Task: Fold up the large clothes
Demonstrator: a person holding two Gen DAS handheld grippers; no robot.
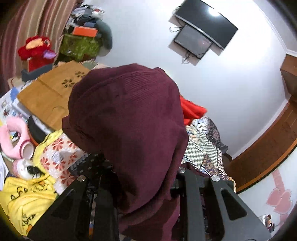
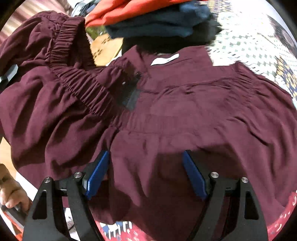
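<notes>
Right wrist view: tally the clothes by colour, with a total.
Maroon: 1, the corduroy garment with the elastic waistband
Orange-red: 1, the folded piece on the stack
Blue: 1, the folded piece under it
Black: 1, the piece at the bottom of the stack
Total: 4

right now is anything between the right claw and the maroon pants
Nothing visible. The right claw hangs open directly over the maroon pants, bare cloth between its blue pads. The stack of folded clothes sits beyond the waistband, out of the way.
</notes>
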